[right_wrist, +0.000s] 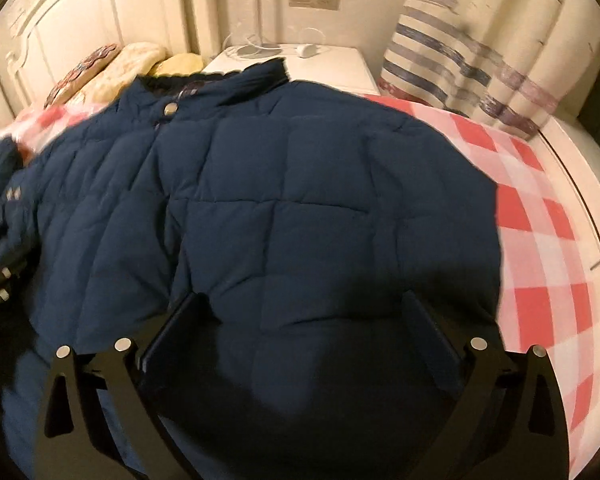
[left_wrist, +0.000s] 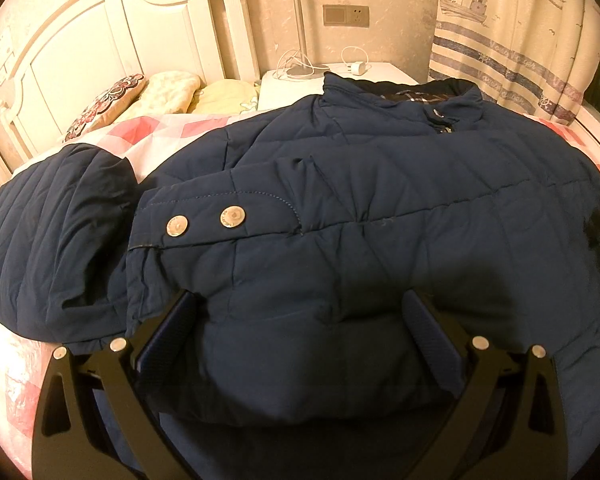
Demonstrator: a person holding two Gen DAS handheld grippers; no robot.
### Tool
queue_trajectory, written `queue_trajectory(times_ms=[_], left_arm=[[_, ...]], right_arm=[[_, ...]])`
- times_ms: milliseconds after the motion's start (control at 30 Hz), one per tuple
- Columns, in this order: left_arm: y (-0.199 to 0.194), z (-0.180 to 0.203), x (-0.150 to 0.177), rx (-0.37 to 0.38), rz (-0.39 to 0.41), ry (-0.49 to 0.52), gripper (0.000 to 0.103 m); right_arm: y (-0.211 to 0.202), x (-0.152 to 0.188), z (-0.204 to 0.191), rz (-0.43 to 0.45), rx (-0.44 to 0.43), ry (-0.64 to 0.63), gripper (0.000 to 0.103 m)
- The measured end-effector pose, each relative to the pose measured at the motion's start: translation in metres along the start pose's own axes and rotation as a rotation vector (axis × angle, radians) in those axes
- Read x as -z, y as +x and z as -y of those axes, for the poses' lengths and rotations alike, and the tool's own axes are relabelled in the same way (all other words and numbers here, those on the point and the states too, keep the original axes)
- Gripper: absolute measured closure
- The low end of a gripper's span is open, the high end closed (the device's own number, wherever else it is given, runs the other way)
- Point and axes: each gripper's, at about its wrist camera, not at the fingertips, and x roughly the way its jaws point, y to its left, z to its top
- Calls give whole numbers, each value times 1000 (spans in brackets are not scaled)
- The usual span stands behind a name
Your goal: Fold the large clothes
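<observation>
At the far left, pillows (left_wrist: 140, 96) are lying against the headboard (left_wrist: 100, 32), leaving the checked bedspread (right_wrist: 540, 240) free as a folding surface. The navy padded jacket (left_wrist: 340, 208) is lying flat across it, collar (left_wrist: 400, 96) far, with one sleeve cuff (left_wrist: 204, 220) folded in over the chest, likely to narrow the bundle. The left gripper (left_wrist: 300, 332) is hovering over the near hem, fingers spread and pinching nothing. The right gripper (right_wrist: 300, 332) is hanging over the jacket's right half, fingers likewise spread wide and empty.
</observation>
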Motion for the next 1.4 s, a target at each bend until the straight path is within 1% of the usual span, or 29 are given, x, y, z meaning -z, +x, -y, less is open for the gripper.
queue_trajectory(times_ms=[100, 167, 233, 267, 300, 333, 367, 467, 500, 533, 567, 600, 700, 733, 767, 800, 833, 900, 933, 1000, 1067, 1100, 1133, 1200, 1233, 1267, 1300, 1333, 1400], left_arm=[[1, 0, 0, -2, -1, -7, 2], [0, 0, 0, -1, 0, -7, 2], [0, -1, 0, 1, 1, -10, 2], [1, -1, 0, 2, 1, -10, 2], [1, -1, 0, 0, 1, -9, 2], [1, -1, 0, 0, 0, -8, 2], [1, -1, 0, -2, 1, -7, 2], [1, -1, 0, -1, 1, -9, 2], [1, -1, 0, -1, 1, -8, 2], [1, -1, 0, -1, 2, -14, 2], [1, -1, 0, -4, 3, -15, 2], [1, 0, 0, -6, 3, -16, 2], [2, -1, 0, -7, 3, -17, 2], [1, 0, 0, -6, 3, -17, 2], [1, 0, 0, -7, 2, -17, 2], [2, 0, 0, -7, 3, -16, 2], [2, -1, 0, -7, 3, -17, 2], [2, 0, 0, -7, 3, -16, 2], [2, -1, 0, -7, 3, -16, 2], [2, -1, 0, -3, 4, -18, 2], [1, -1, -1, -2, 6, -20, 2], [0, -1, 0, -4, 9, -20, 2], [-1, -1, 0, -10, 14, -24, 2], [-10, -9, 3, -18, 51, -79, 4], [-20, -21, 6, 35, 101, -145, 9], [-32, -39, 11, 111, 158, -226, 13], [-42, -54, 14, 154, 198, -290, 13], [-57, -81, 19, 196, 263, -402, 13], [-74, -138, 32, 230, 358, -615, 13]], right_arm=[[-14, -23, 5, 95, -3, 19, 6], [-6, -38, 5, 102, 22, 13, 6], [16, -49, 9, 61, 73, 10, 6], [36, -51, 16, 1, 95, 28, 5], [53, -50, 25, -50, 58, 64, 4], [56, -48, 31, -36, 19, 103, 4], [55, -48, 33, -23, 9, 114, 4], [46, -46, 31, -27, 43, 102, 5], [36, -44, 29, -9, 69, 117, 5], [26, -39, 27, 13, 65, 129, 5], [19, -33, 24, 27, 42, 129, 5], [7, -24, 14, 44, -4, 105, 5], [-8, 1, -14, 60, -47, -6, 5], [-6, 13, -29, 42, -39, -80, 5], [-1, 19, -36, 28, -15, -118, 5], [1, 25, -40, 40, 13, -148, 5], [0, 26, -38, 44, 6, -135, 5], [-4, 25, -29, -3, -24, -60, 5], [-11, 25, -24, 1, -34, -22, 5], [-30, 30, -19, 70, -51, 0, 5], [-32, 36, -18, 79, 12, -38, 5], [-25, 41, -17, 61, 66, -68, 5], [-18, 46, -14, 47, 87, -79, 5], [-14, 54, -4, 74, 26, -39, 5], [-15, 54, 1, 75, 5, -18, 5], [-15, 53, 2, 75, 4, -12, 5], [-14, 53, 0, 70, 16, -22, 5], [-14, 53, -3, 70, 26, -31, 5], [-14, 54, -5, 72, 30, -35, 5]])
